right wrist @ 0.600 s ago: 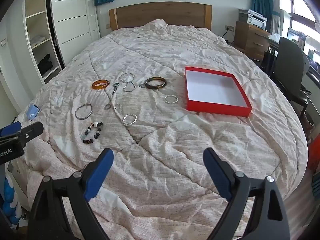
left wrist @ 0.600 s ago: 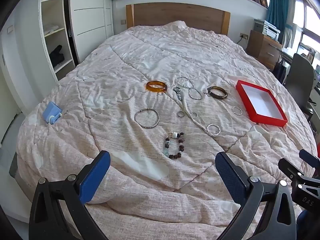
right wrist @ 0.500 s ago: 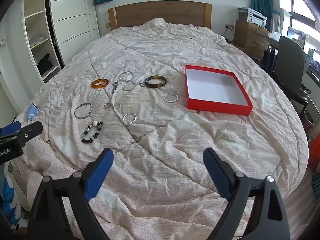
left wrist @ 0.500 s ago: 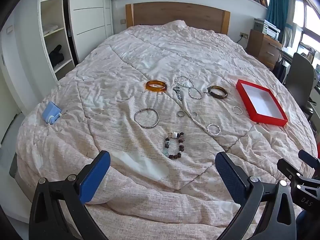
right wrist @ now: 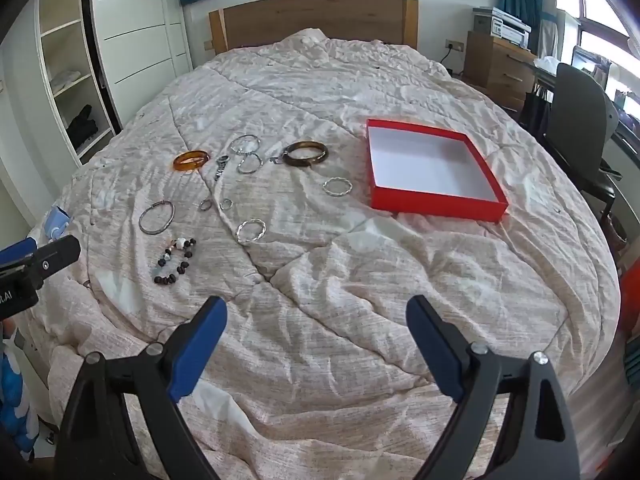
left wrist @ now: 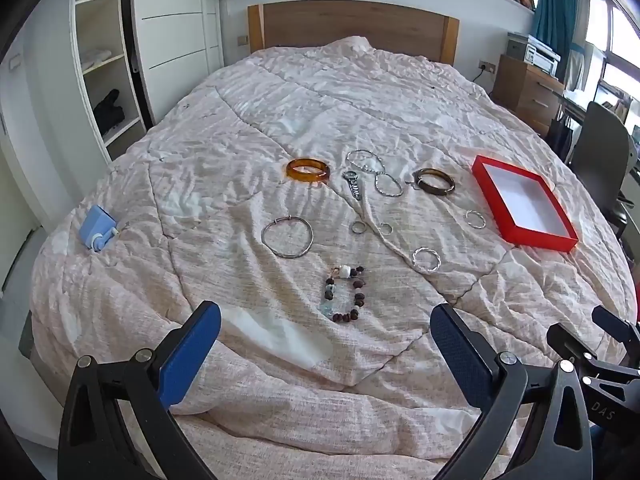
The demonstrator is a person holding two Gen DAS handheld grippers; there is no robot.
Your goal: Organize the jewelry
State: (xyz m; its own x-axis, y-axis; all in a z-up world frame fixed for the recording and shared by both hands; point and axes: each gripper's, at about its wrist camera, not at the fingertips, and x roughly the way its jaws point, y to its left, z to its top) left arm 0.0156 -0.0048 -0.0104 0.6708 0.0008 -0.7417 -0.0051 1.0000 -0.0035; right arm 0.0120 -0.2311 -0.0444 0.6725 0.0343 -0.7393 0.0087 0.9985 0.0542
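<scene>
Several pieces of jewelry lie spread on the bed: an amber bangle (left wrist: 308, 169), a dark brown bangle (left wrist: 434, 181), a thin silver hoop bangle (left wrist: 287, 237), a beaded bracelet (left wrist: 345, 293), a twisted silver bracelet (left wrist: 426, 259), a watch (left wrist: 353, 184) and small rings. An empty red box (left wrist: 524, 204) with a white inside sits to their right; it also shows in the right wrist view (right wrist: 432, 168). My left gripper (left wrist: 326, 344) is open and empty, hovering near the bed's front edge, short of the beaded bracelet. My right gripper (right wrist: 316, 340) is open and empty over bare quilt.
A small blue device (left wrist: 97, 227) lies at the bed's left side. A white wardrobe with open shelves (left wrist: 104, 72) stands left. A wooden dresser (left wrist: 524, 88) and a grey chair (right wrist: 576, 120) stand right of the bed.
Both views have shifted very slightly; the grippers stay open and the jewelry has not moved.
</scene>
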